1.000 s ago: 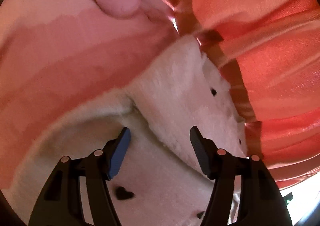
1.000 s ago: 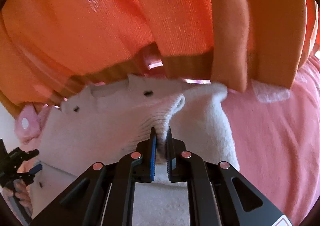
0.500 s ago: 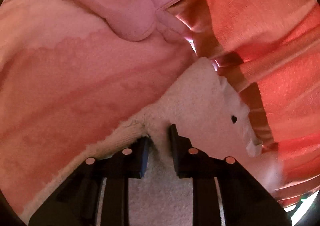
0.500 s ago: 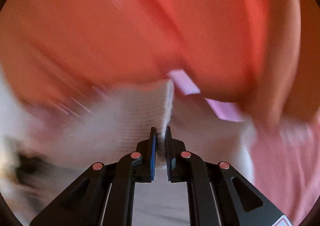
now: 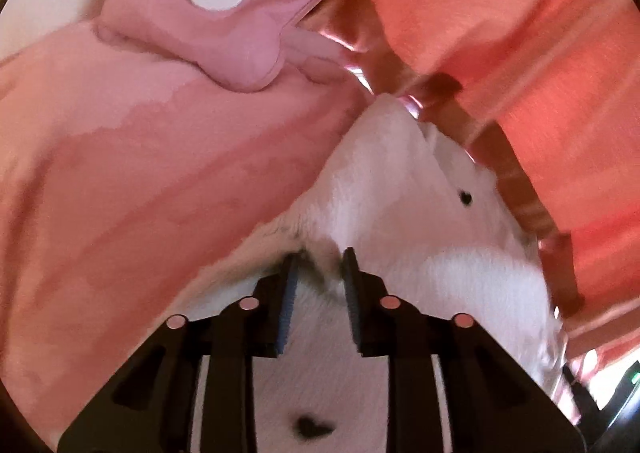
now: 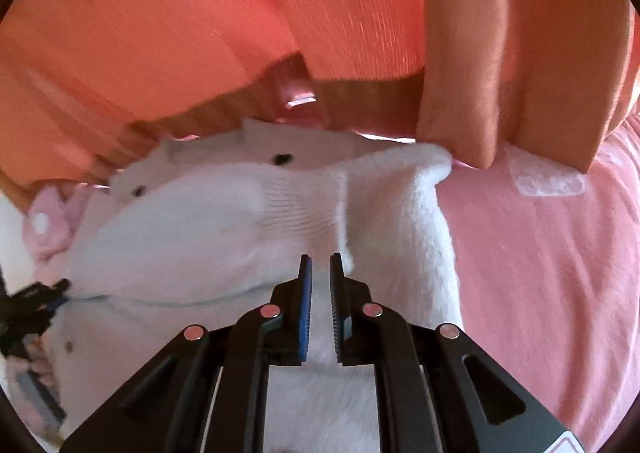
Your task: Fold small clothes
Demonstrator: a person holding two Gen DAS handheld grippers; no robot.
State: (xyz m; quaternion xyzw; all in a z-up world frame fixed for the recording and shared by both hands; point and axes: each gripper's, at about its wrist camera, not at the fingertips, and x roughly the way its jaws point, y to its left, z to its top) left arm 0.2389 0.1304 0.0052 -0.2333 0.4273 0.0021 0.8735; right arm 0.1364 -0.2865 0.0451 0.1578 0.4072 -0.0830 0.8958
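While lying on pink bedding (image 5: 140, 181): fluffy white knitted garment with small black hearts (image 5: 400, 205)
Left tongs (image 5: 318, 277): clamped on a garment fold
Right tongs (image 6: 320, 273): narrowly apart, garment between them

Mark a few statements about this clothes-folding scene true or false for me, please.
1. The garment being handled is white with small dark marks. True: the white garment shows them.
2. It lies on a pink blanket. True.
3. The person wears a blue top. False: the orange top fills the background.
4. The pink pouch sits on top of the garment. False: it lies on the blanket, beside it.
5. Both grippers are spread wide. False: the left gripper and right gripper have narrow gaps, at the garment.
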